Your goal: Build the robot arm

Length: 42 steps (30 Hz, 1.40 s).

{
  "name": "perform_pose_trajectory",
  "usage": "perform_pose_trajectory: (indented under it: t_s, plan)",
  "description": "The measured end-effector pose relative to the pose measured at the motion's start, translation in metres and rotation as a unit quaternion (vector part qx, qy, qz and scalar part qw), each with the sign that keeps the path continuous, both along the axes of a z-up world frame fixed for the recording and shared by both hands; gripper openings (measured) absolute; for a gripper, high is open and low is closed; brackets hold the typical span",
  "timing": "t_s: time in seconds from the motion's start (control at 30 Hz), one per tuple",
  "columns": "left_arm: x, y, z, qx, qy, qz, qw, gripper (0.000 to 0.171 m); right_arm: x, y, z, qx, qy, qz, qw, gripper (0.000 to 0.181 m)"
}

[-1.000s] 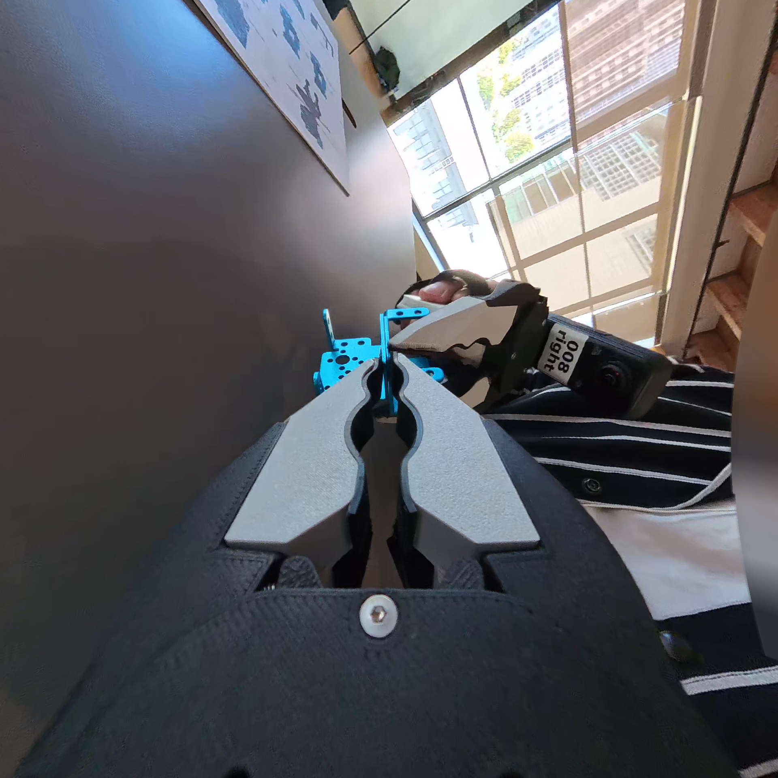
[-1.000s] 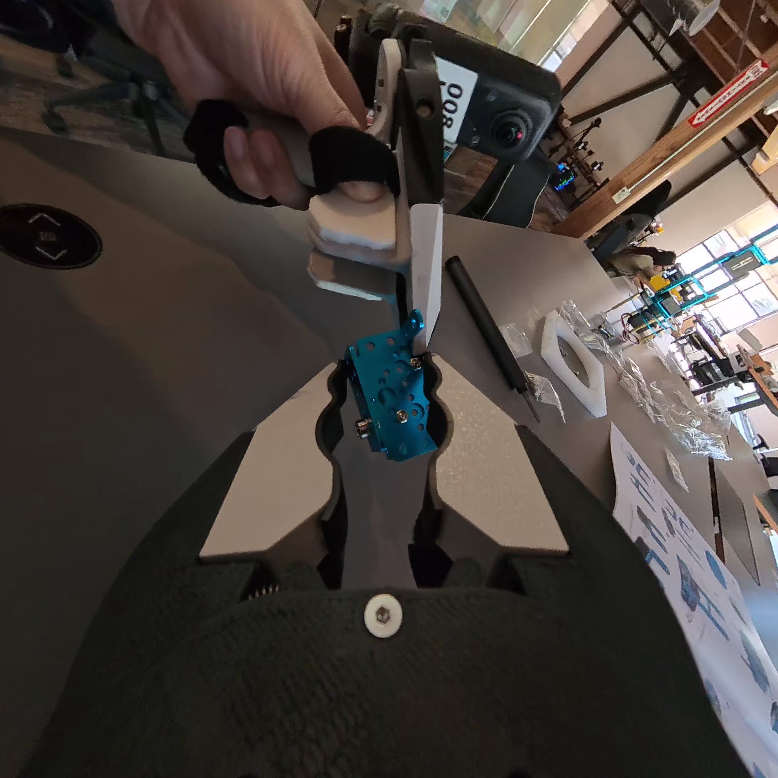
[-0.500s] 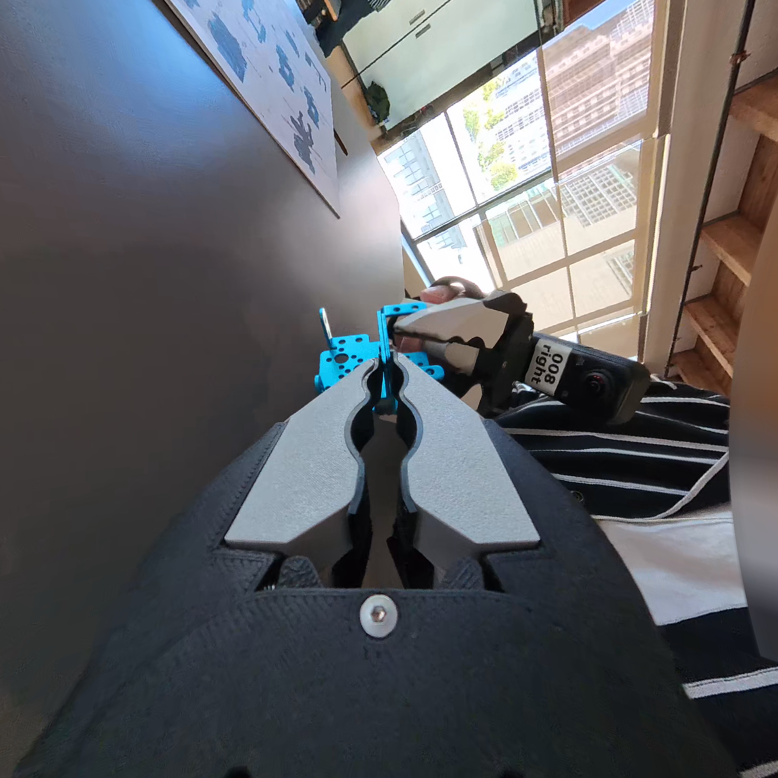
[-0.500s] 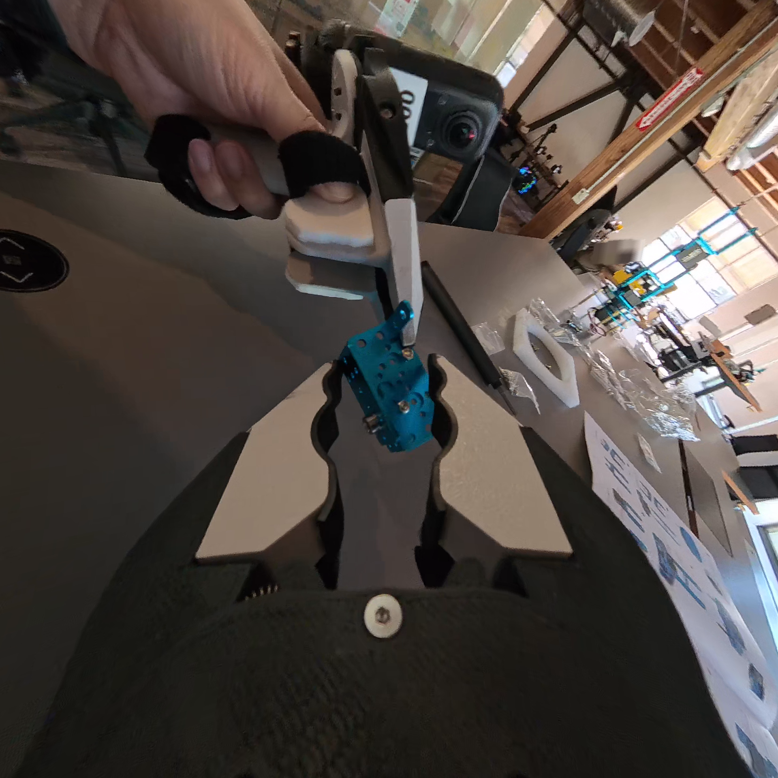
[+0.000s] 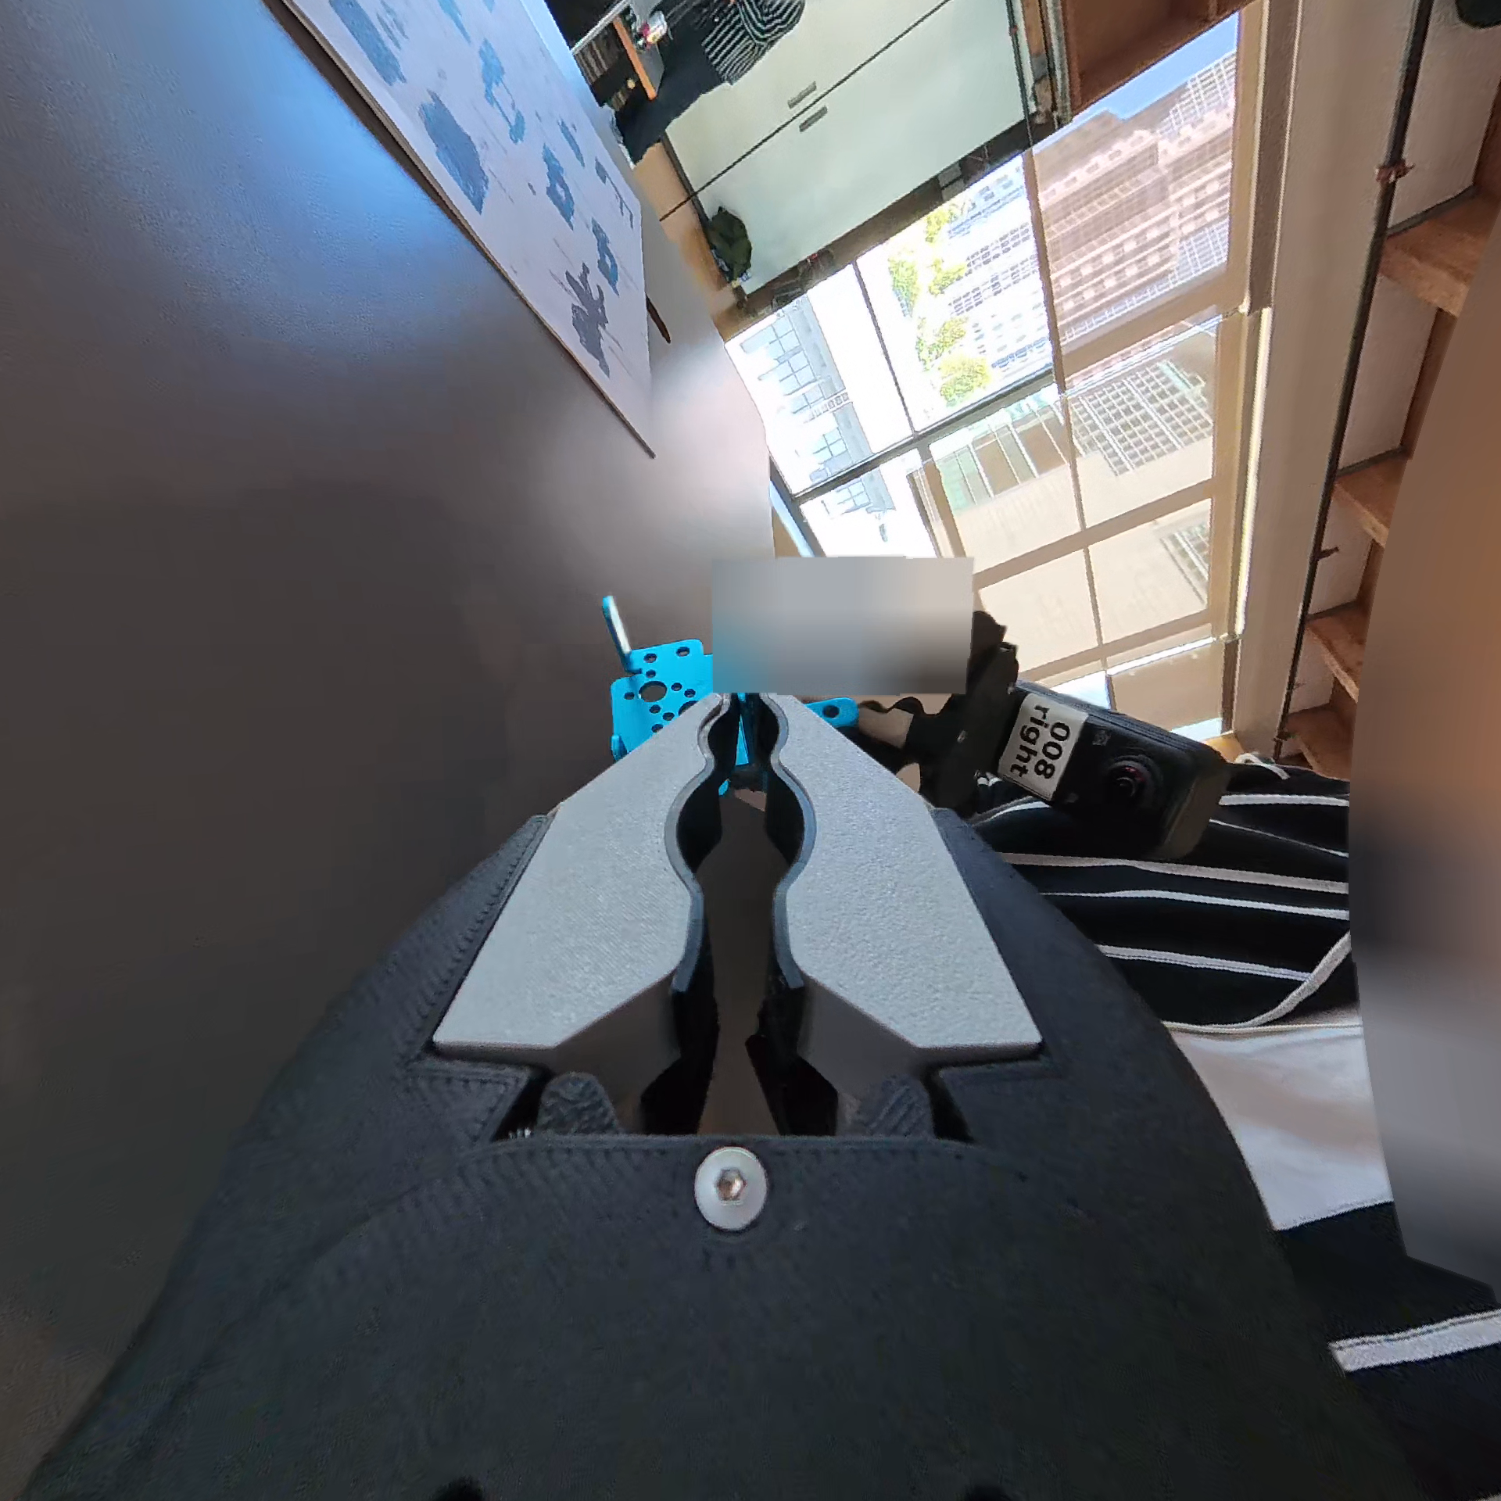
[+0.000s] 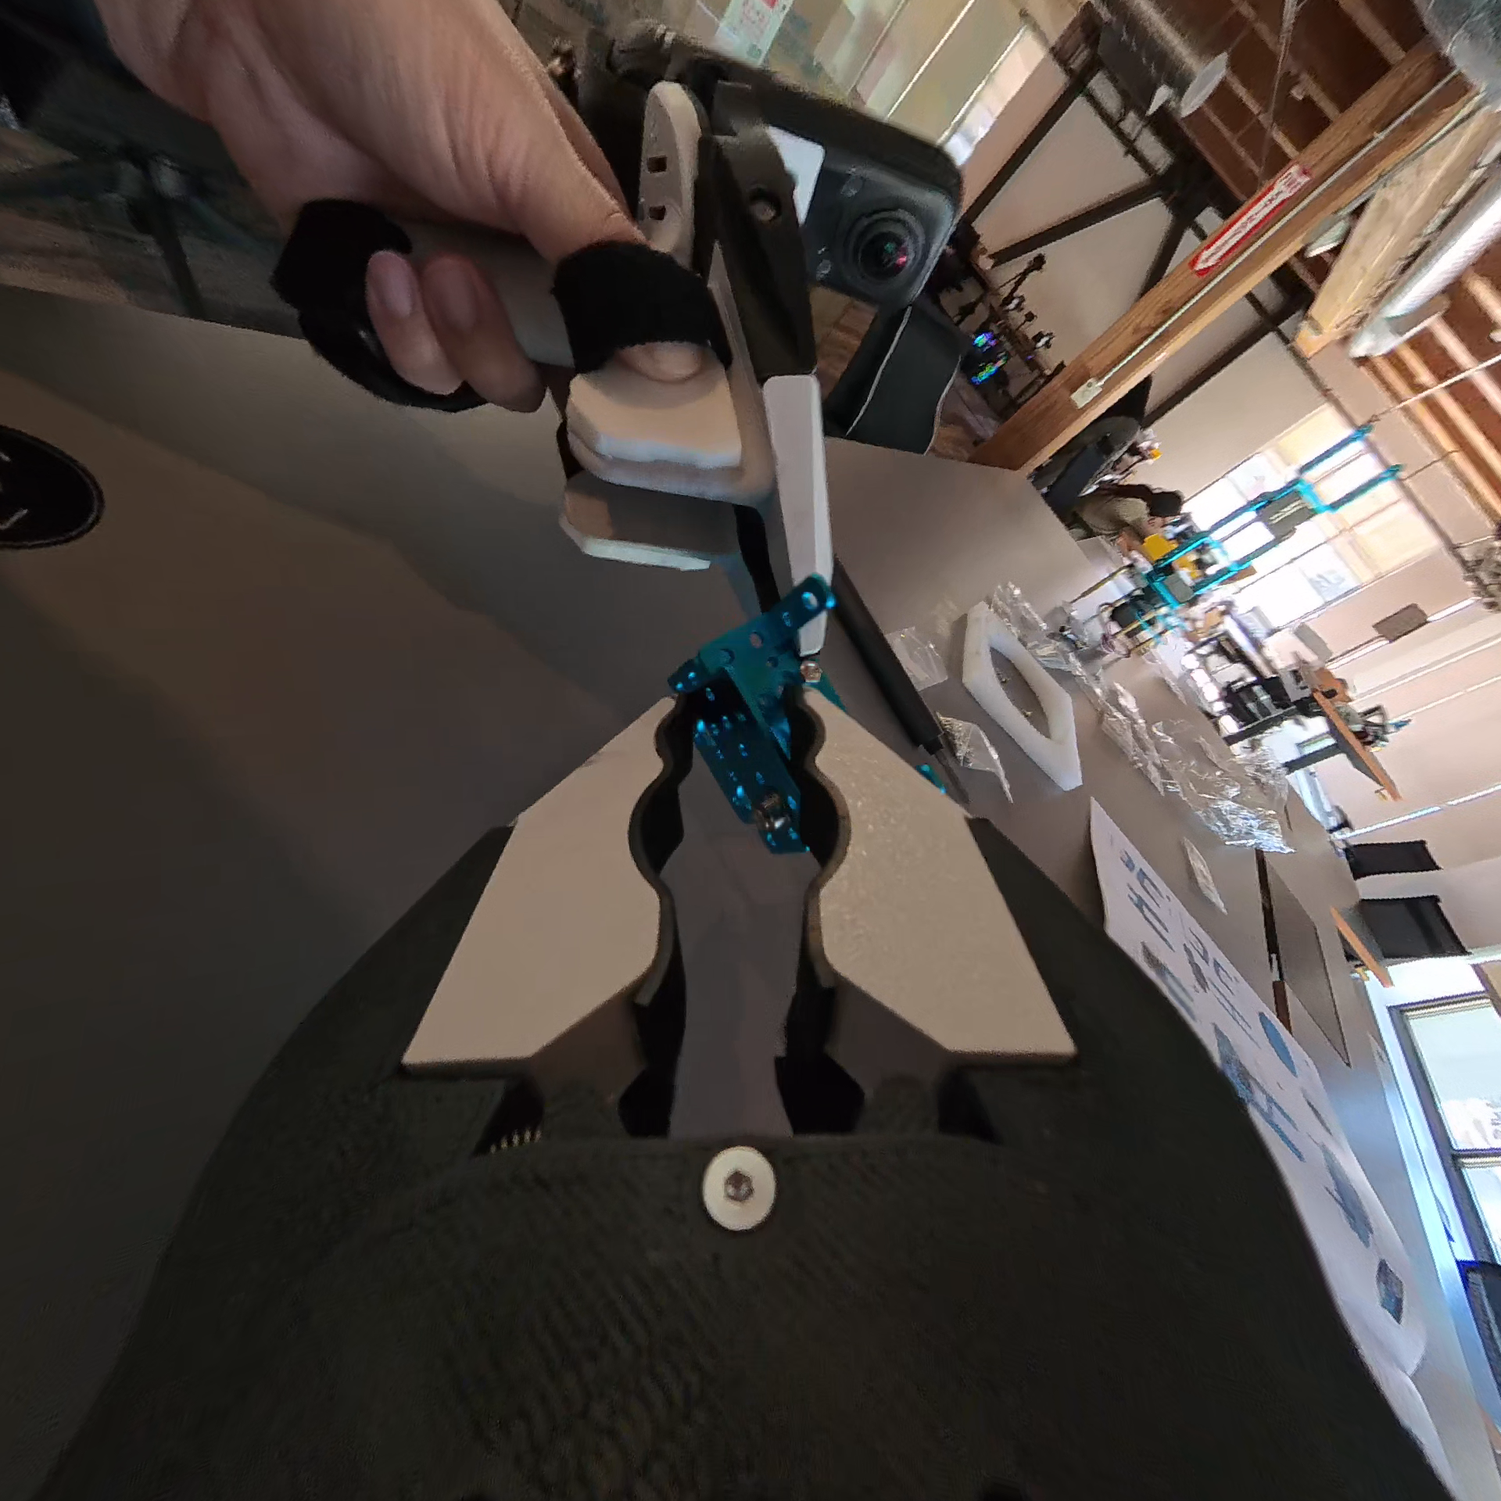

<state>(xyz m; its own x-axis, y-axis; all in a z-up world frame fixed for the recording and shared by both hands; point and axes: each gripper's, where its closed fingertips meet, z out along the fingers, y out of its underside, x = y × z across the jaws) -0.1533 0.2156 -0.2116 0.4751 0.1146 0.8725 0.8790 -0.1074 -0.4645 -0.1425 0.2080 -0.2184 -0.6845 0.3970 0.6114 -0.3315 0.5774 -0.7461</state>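
Left wrist view: the left gripper (image 5: pixel 749 715) has its jaws nearly together, pinched on a thin plate of the blue perforated bracket (image 5: pixel 658 690), which juts out past the tips. Just beyond, the right gripper (image 5: pixel 910 723) comes in from the right; a blurred patch covers its tips, so its hold cannot be read here. A striped garment (image 5: pixel 1178 910) lies behind it, and a printed sheet (image 5: pixel 520 179) sits on the grey counter (image 5: pixel 244 568).

Right wrist view: the right gripper (image 6: pixel 739 723) has its jaws part-way closed, clamped across the flanks of the blue perforated bracket (image 6: pixel 751 731), which is held off the counter (image 6: pixel 244 731). The left gripper (image 6: pixel 800 617), held by a hand (image 6: pixel 390 138), reaches down and nips the bracket's upper tab. Farther along lie a black rod (image 6: pixel 893 674), a white foam piece (image 6: pixel 1023 707) and crinkled plastic bags (image 6: pixel 1202 755).

Judgement: both grips fall on thin edges, so firm, even pressure and no twisting between the two tools would likely keep the piece from slipping.
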Motion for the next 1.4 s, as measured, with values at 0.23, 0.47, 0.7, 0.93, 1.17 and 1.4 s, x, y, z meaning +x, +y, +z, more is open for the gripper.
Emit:
perform_pose_trajectory:
  t_s: [0.23,0.47,0.7,0.93,1.17,1.4]
  plan:
    - [0.005,0.006,-0.002,-0.007,0.003,-0.014,1.0,0.002,0.0,-0.002,-0.002,-0.002,-0.012,0.008,1.0,0.037]
    - [0.003,0.012,0.001,0.0,0.0,-0.011,1.0,0.002,-0.003,0.005,0.001,-0.017,-0.005,-0.011,1.0,0.037]
    - [0.0,0.022,0.0,0.011,-0.022,-0.023,0.999,0.002,-0.005,0.018,0.002,-0.013,0.012,-0.037,0.999,0.036]
    - [0.005,0.03,-0.006,-0.004,-0.025,-0.042,0.999,0.002,0.0,0.026,-0.004,-0.017,-0.012,-0.038,0.999,0.032]
    - [0.004,0.029,-0.004,0.011,-0.033,-0.03,0.999,0.002,-0.001,0.029,-0.001,-0.02,0.004,-0.054,0.998,0.03]
    - [0.002,0.029,0.0,0.012,-0.024,-0.025,0.999,0.002,0.001,0.026,0.0,-0.013,0.0,-0.037,0.999,0.021]
